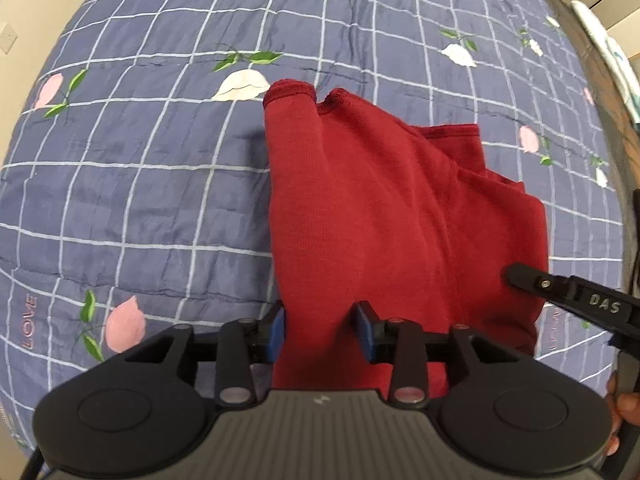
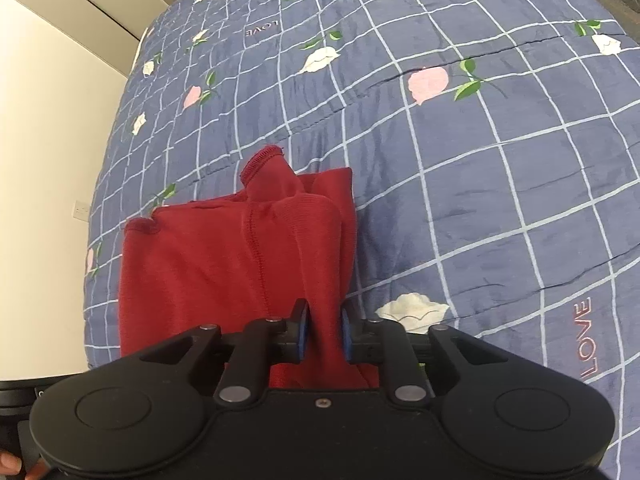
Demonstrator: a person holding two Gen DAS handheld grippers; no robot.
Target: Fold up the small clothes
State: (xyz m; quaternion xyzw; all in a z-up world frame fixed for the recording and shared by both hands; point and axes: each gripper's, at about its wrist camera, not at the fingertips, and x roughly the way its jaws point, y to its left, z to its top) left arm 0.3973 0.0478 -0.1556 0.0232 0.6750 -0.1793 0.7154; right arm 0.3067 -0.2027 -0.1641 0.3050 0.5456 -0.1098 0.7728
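A dark red knit garment [image 1: 372, 200] lies folded on the blue checked bedspread [image 1: 140, 184]. Its near edge runs between the blue pads of my left gripper [image 1: 322, 330], whose jaws stand apart with cloth between them. In the right wrist view the same red garment [image 2: 224, 264] lies ahead, and a bunched fold of it passes between the pads of my right gripper [image 2: 323, 334], which are close around it. One sleeve cuff [image 2: 262, 162] points away. The right gripper's fingers [image 1: 532, 280] show at the right edge of the left wrist view, over the garment's right side.
The bedspread [image 2: 480, 184] has white grid lines, pink and white flowers and "LOVE" lettering. A cream wall [image 2: 44, 140] with a socket lies left of the bed. A bed edge and light cloth [image 1: 616, 52] sit at the far right.
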